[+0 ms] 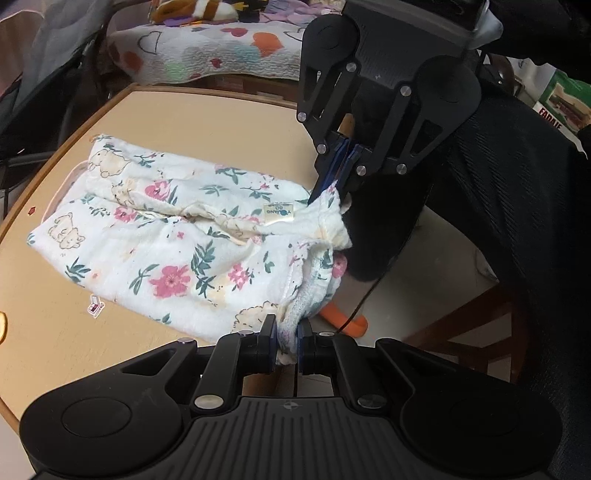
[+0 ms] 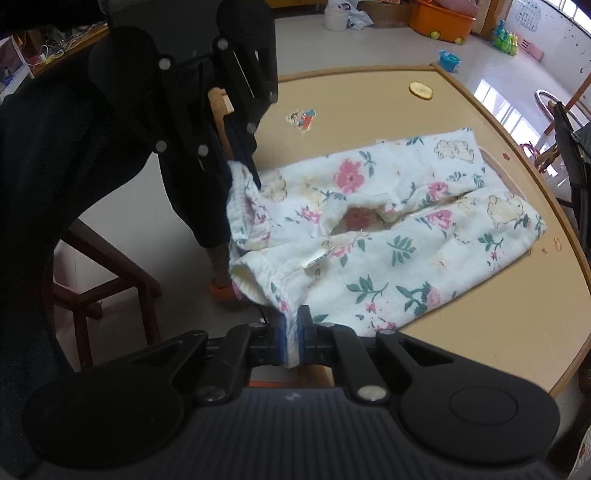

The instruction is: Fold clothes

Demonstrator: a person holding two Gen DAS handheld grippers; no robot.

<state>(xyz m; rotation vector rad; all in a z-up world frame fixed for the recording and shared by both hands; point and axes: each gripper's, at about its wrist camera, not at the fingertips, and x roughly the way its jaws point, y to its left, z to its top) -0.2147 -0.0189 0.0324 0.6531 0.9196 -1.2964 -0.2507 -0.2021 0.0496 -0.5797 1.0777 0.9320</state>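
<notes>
Clamped between the blue pads of the left gripper (image 1: 287, 345) is a bunched fold of the floral garment (image 1: 177, 236), at the corner of its near hem. The right gripper (image 2: 291, 341) pinches the other corner of that same edge, its jaws pressed together on a thin strip of white cloth. Both grippers point steeply down at the table's near edge, and each shows in the other's view, gripping the cloth.

From the pinched edge the garment stretches away across the tan table (image 1: 207, 114), its long axis running from the grippers toward the far rim. It lies mostly flat, with a wrinkled ridge along its middle and a small label (image 1: 277, 215) near the held end. That end is lifted slightly and hangs past the table edge.

On the floor beyond the table stands an orange bin (image 2: 447, 18); its contents cannot be made out.
</notes>
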